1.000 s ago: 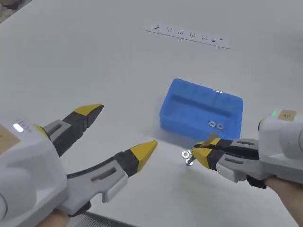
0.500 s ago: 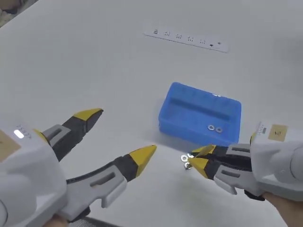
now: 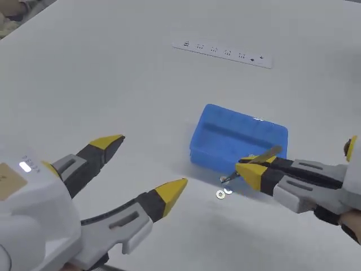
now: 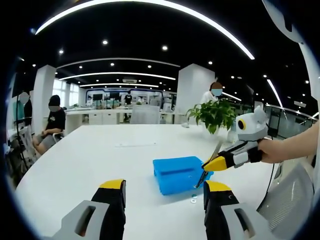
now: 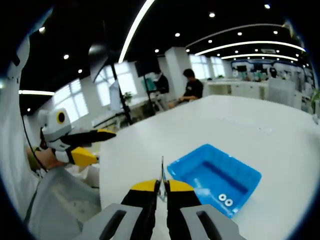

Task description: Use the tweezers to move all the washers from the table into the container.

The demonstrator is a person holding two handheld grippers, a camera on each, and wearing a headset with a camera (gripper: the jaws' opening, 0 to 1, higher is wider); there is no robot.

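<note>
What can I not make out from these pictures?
- Head view: whether the tweezers hold a washer at their tips; too small and blurred.
- Head view: the near corner of the container, covered by the right gripper; the right gripper view shows two washers there.
- Head view: how many loose washers lie on the table; tiny, perhaps overlapping.
- Head view: markings on the power strip; far and blurred.

table [image 3: 113,73]: white, matt, smooth, looks like laminate. container [image 3: 210,153]: blue plastic, semi-gloss, small highlight on far rim. washers [image 3: 223,193]: bare metal, bright and shiny. tweezers [image 3: 230,177]: thin metal, dull sheen. left gripper [image 3: 148,162] and right gripper [image 3: 243,169]: smooth white plastic housings, matt black jaws, matt yellow tips.
</note>
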